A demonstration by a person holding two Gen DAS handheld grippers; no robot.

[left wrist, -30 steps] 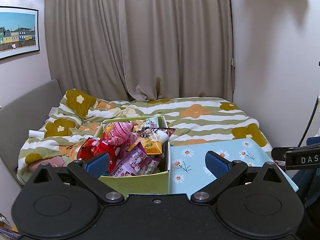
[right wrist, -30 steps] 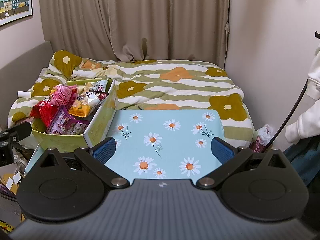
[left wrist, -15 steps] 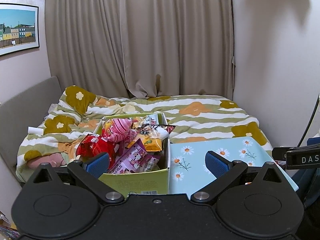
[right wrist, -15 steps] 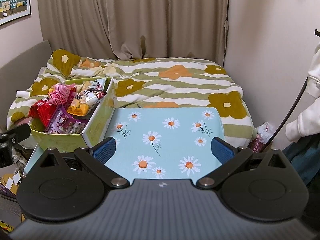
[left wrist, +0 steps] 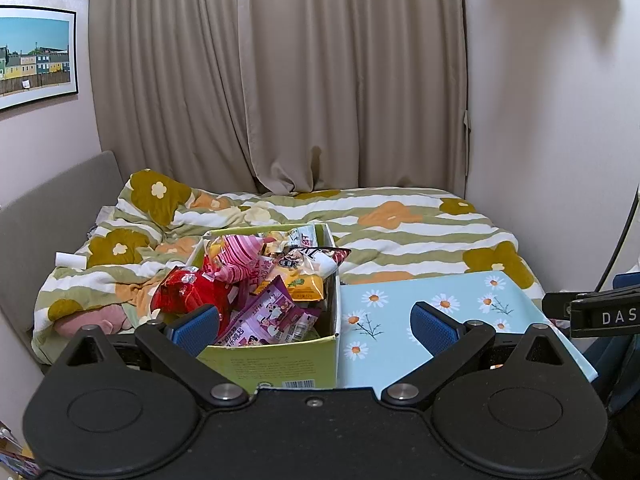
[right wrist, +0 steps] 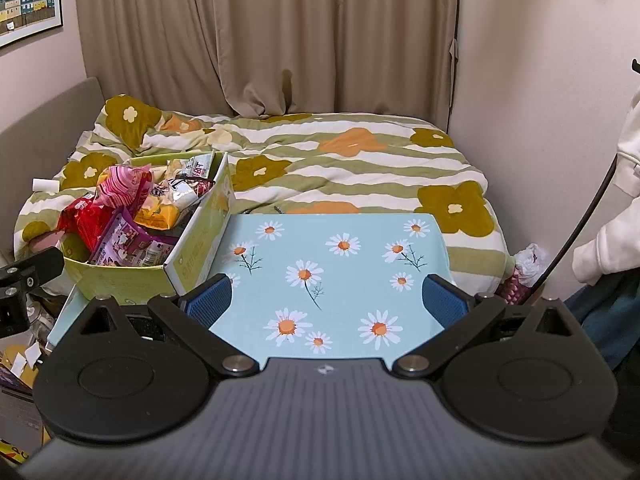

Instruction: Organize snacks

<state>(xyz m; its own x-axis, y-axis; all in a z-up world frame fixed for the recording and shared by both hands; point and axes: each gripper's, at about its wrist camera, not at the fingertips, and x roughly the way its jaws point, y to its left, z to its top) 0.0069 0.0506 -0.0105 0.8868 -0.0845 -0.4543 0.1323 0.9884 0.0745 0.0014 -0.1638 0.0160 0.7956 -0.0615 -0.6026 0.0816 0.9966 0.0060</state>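
A green cardboard box point(left wrist: 276, 364) point(right wrist: 120, 278) stands on the left part of a light blue daisy-print tabletop point(left wrist: 384, 320) point(right wrist: 332, 264). It is heaped with snack packets: a red bag point(left wrist: 188, 292) point(right wrist: 82, 216), a pink striped bag point(left wrist: 236, 252) point(right wrist: 122, 184), a purple packet point(left wrist: 272, 316) point(right wrist: 128, 240), a yellow-orange pack point(left wrist: 306, 286) point(right wrist: 158, 212). My left gripper point(left wrist: 316, 322) is open, held back from the box's near wall, with nothing between its blue pads. My right gripper point(right wrist: 326, 300) is open over the bare tabletop, right of the box.
Behind the table lies a bed with a green, white and orange flowered duvet point(right wrist: 340, 160), beige curtains point(left wrist: 340, 80) and a framed picture point(left wrist: 34, 56). A person's white sleeve point(right wrist: 612, 240) and a black cable point(right wrist: 588, 216) are at the right. Clutter lies on the floor at the left point(right wrist: 20, 360).
Both views have drifted slightly, so the box and table sit a little lower in the left view. Both grippers stay open; no snack has moved.
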